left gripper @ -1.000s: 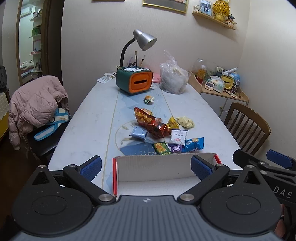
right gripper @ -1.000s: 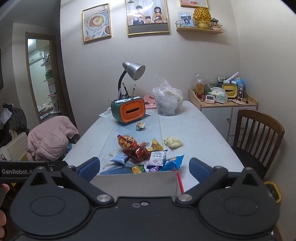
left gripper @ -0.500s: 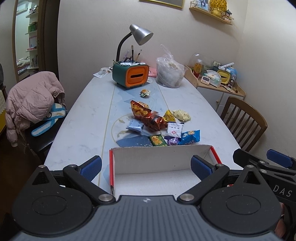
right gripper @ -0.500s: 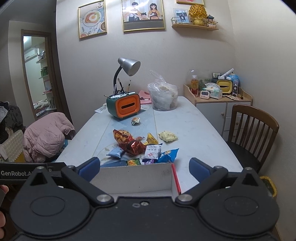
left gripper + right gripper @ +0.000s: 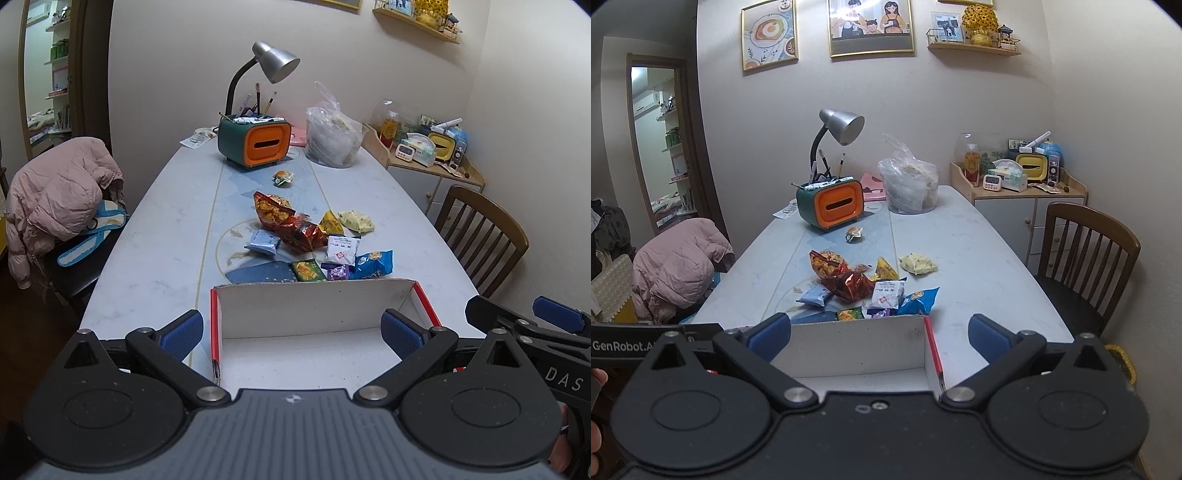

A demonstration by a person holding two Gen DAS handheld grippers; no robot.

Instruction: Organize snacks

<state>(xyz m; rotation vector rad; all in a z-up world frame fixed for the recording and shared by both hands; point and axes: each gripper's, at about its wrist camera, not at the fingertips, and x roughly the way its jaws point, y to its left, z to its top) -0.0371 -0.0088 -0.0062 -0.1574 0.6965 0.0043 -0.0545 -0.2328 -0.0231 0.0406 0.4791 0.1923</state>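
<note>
Several snack packets [image 5: 306, 236] [image 5: 871, 284] lie scattered mid-table: a red-orange chip bag [image 5: 275, 212], a blue packet [image 5: 373, 264], a white one [image 5: 341, 247], a yellow one [image 5: 356, 220]. A white cardboard box with red edges [image 5: 314, 310] [image 5: 860, 350] stands open at the near table edge, with nothing visible inside. My left gripper [image 5: 291, 332] hangs open above the box. My right gripper [image 5: 877, 334] is open over the box's right end, and shows at the right of the left wrist view [image 5: 532, 321].
An orange-and-green tissue box [image 5: 258, 144] with a desk lamp [image 5: 275, 61] and a clear plastic bag [image 5: 334, 138] stand at the table's far end. A wooden chair [image 5: 484, 236] is on the right; a chair with a pink jacket [image 5: 55, 195] on the left.
Both grippers have tilted down and moved slightly forward, so more of the box's inside shows. Nothing on the table has moved.
</note>
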